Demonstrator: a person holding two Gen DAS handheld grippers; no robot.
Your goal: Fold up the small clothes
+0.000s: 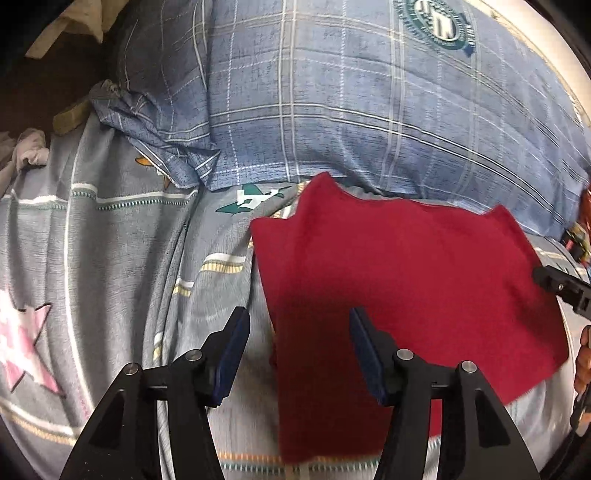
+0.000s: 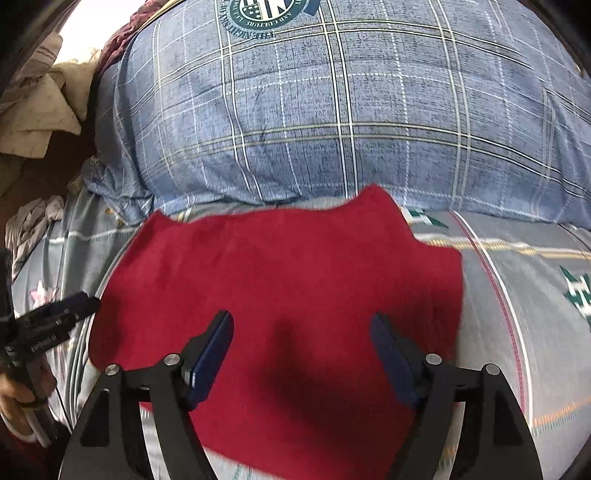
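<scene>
A small dark red garment [image 1: 406, 266] [image 2: 277, 266] lies spread flat on the grey patterned bedsheet [image 1: 110, 240] [image 2: 517, 295], its far edge with two raised corners close to a blue plaid pillow. My left gripper [image 1: 299, 314] hovers open over the garment's left edge, with nothing between its blue pads. My right gripper [image 2: 301, 317] hangs open above the middle of the red cloth and also holds nothing. Each gripper shows at the edge of the other's view: the right gripper [image 1: 554, 280] at the garment's right side, the left gripper [image 2: 74, 306] at its left side.
The big blue plaid pillow [image 1: 332, 92] [image 2: 332, 110] fills the far side behind the garment. Crumpled pale cloths [image 1: 29, 151] [image 2: 33, 221] and beige fabric [image 1: 74, 22] [image 2: 40, 99] lie at the far left. A person's hand [image 2: 18, 398] grips the left tool's handle.
</scene>
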